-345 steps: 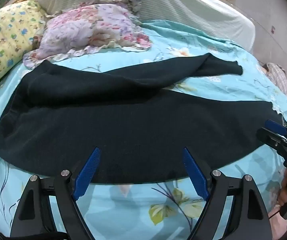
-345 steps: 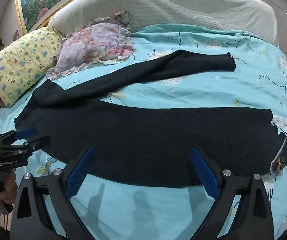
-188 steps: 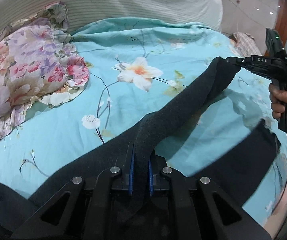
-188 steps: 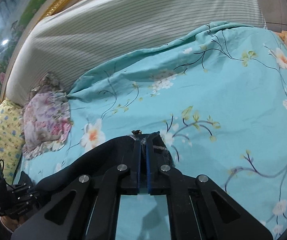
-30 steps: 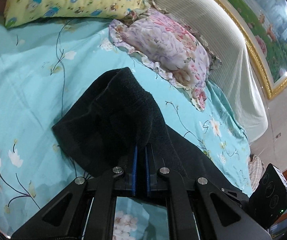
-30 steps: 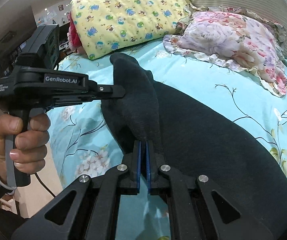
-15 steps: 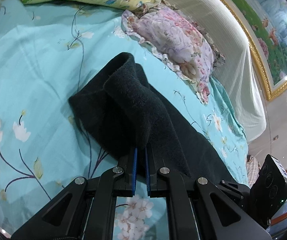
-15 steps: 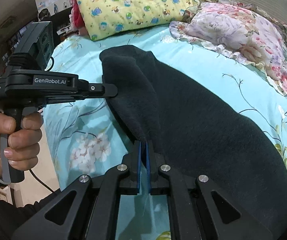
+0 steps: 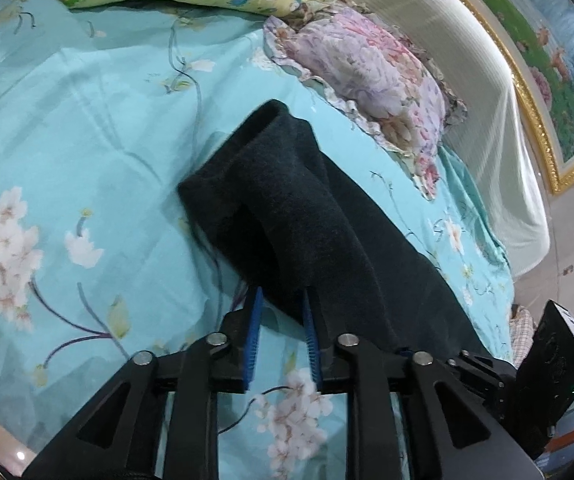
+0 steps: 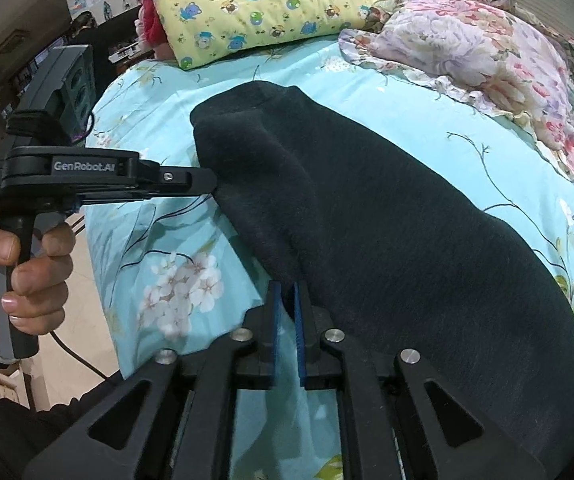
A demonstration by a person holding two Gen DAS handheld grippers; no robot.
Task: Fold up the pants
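Left wrist view: the dark pants (image 9: 287,216) are being let go on the bed (image 9: 87,128) as the left gripper (image 9: 281,312) fingers are opening around the hem, long axis running away rightward, right gripper (image 10: 285,300) also loosening.

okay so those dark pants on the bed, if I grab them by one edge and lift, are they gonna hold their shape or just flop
Probably flop: the dark pants sag in soft rounded folds over the floral bedsheet. The fuzzy, thick-looking knit should grip the pads rather than slip. The doubled layers could slide apart, since the left gripper and right gripper are both opening with fabric between their fingers.
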